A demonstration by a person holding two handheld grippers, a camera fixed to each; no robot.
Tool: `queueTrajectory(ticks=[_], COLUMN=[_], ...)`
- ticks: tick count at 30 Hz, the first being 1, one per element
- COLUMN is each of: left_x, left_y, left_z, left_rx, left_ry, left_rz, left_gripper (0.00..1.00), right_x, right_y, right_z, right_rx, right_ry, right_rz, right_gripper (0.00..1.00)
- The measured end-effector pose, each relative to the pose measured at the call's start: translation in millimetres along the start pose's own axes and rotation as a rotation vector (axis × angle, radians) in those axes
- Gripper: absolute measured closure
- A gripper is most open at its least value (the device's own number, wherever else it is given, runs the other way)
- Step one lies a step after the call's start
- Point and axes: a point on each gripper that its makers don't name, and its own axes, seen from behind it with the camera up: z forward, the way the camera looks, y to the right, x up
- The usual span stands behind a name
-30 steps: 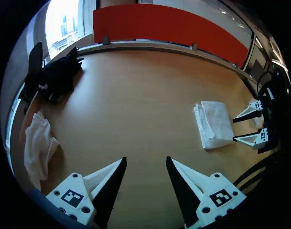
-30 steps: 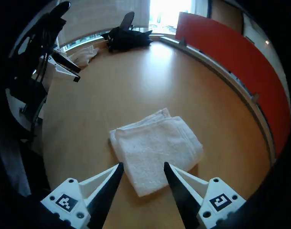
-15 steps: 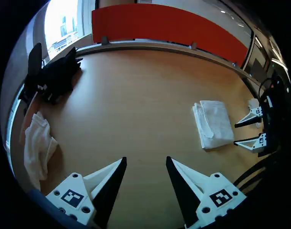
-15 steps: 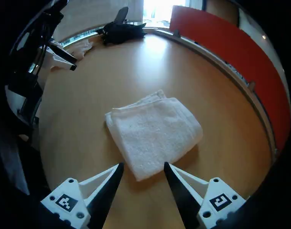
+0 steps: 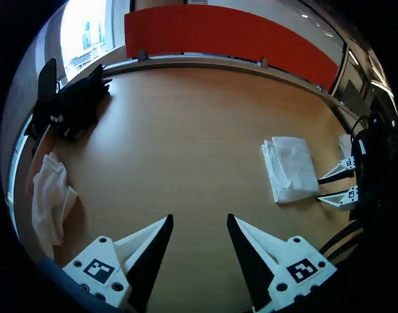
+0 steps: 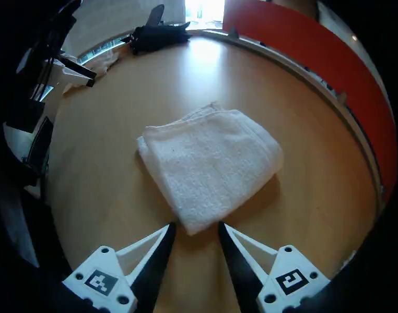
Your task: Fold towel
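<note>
The right hand-held gripper has its two fingers spread, with a narrow gap between the tips. The nearest corner of the folded white towel lies right at that gap. Neither finger visibly presses on it.

In the left gripper view this same hand-held gripper reaches in low over the desk from its right-hand edge, tips just beside the towel. The towel is a compact rectangle, lying flat on the wood near that edge, with its layered folds along the side facing the desk's middle.

The left hand-held gripper is also spread and grips nothing, with bare wood between its fingers. It sits well apart from the towel. In the right gripper view it appears far off by the opposite edge of the desk.

A crumpled white cloth lies at the left edge of the desk, and a black bag sits in the far left corner. A red panel runs along the far edge.
</note>
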Motion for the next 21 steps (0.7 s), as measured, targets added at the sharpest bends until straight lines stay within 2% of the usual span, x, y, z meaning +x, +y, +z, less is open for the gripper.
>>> queueTrajectory(ticks=[6,14,17,21], left_x=[0.8,1.5,1.1,0.4], left_y=[0.0,0.7,1.0,2.0], left_z=[0.4,1.0,1.5,2.0], left_rx=[0.001,0.001,0.002,0.0], left_ry=[0.001,0.002,0.001,0.001], left_rz=[0.0,0.005,0.006,0.006], left_gripper=[0.25,0.24,0.25,0.25], right_x=[-1.6,-4.1,-4.2,-3.5], right_y=[-2.2,-1.7,-2.1,-2.0], right_z=[2.8,0.4,-0.2,-1.3], right_rx=[0.002,0.001,0.006,0.005], right_ry=[0.0,0.003,0.004,0.006], right_rz=[0.026,0.056,0.053,0.041], right_gripper=[0.6,0.9,0.95,0.96])
